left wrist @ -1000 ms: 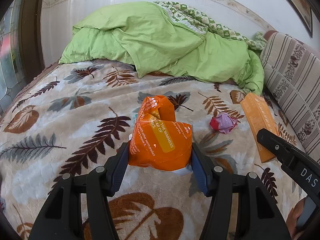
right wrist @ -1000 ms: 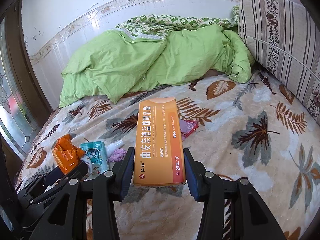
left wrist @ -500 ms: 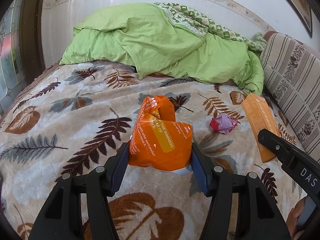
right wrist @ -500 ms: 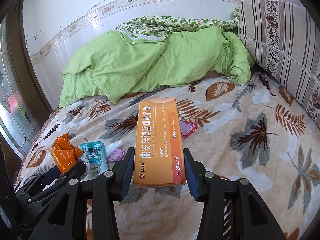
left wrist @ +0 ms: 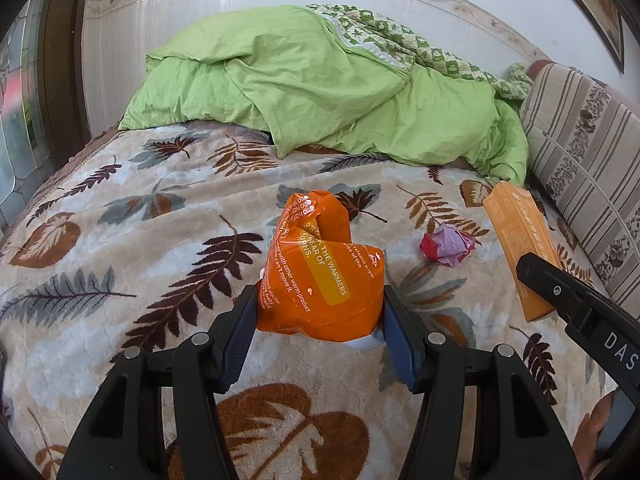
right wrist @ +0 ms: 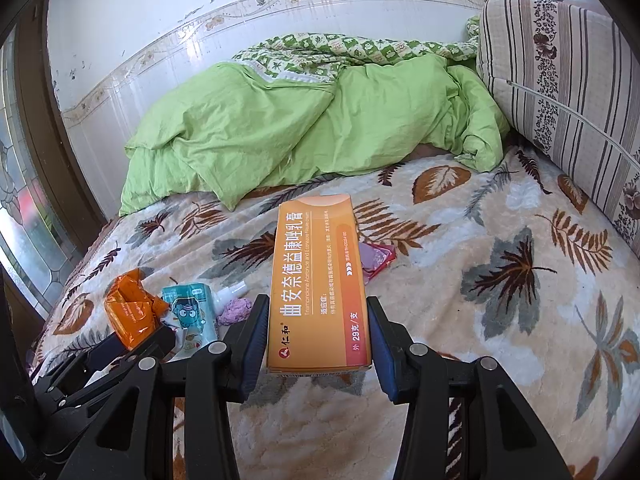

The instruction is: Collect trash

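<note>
My left gripper (left wrist: pixel 318 312) is shut on a crumpled orange plastic wrapper (left wrist: pixel 320 272), held just above the leaf-patterned blanket (left wrist: pixel 140 248); a scrap of white shows under it. My right gripper (right wrist: pixel 318 336) is shut on a long orange medicine box (right wrist: pixel 318 280) with Chinese print. From the left wrist view that box (left wrist: pixel 520 240) shows at the right, beside one black finger of the right gripper. In the right wrist view the orange wrapper (right wrist: pixel 132 312) sits at the left. A teal pouch (right wrist: pixel 190 308), a purple wad (right wrist: pixel 236 310) and a pink-red wrapper (right wrist: pixel 376 258) lie on the blanket.
A rumpled green duvet (left wrist: pixel 320 92) fills the far end of the bed. A striped cushion (right wrist: pixel 560 92) leans along the right side. A dark wooden door frame with patterned glass (right wrist: pixel 24 208) stands at the left. The pink-red wrapper (left wrist: pixel 448 246) lies between both grippers.
</note>
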A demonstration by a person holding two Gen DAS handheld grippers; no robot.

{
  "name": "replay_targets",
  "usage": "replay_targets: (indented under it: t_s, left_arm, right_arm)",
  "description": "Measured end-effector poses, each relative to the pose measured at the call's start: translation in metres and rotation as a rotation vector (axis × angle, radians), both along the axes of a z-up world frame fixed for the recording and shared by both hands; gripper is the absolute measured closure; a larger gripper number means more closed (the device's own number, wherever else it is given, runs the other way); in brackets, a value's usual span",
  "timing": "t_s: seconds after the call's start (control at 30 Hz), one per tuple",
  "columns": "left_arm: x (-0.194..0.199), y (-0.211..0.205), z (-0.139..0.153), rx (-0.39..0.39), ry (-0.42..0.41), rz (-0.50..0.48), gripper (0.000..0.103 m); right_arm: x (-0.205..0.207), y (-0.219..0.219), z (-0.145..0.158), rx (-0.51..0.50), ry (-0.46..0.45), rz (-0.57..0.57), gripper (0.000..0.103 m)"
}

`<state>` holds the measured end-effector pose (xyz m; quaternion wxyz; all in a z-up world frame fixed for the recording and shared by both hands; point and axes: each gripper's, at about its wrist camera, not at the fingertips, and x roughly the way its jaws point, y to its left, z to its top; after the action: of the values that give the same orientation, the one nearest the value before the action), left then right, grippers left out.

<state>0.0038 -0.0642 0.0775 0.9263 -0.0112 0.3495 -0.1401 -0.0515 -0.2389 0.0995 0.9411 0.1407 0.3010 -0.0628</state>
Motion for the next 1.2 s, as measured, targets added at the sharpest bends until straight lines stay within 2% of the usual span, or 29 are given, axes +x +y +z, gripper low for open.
replay_targets:
  t_s: [0.33,0.6,0.67,0.83,1.2]
  left_arm:
    - [-0.004,-0.001,0.001,0.003,-0.007,0.003,0.044]
    - [-0.028,0.006,0.008,0.026,-0.05,0.025,0.044]
    - [-0.039,0.007,0.01,0.035,-0.064,0.023,0.044]
    - [-0.068,0.013,0.014,0.053,-0.095,0.02,0.044]
    - [-0.151,0.021,0.013,0.104,-0.117,-0.047,0.044]
  right_arm:
    - [-0.001,-0.001,0.001,0.007,-0.008,-0.006,0.053]
    - [-0.022,0.006,0.01,-0.015,-0.037,-0.012,0.053]
    - [-0.033,0.006,0.014,-0.028,-0.049,-0.019,0.053]
    - [-0.069,0.0,0.013,0.01,-0.045,-0.033,0.053]
    - [-0.146,-0.015,0.01,0.014,-0.035,-0.037,0.053]
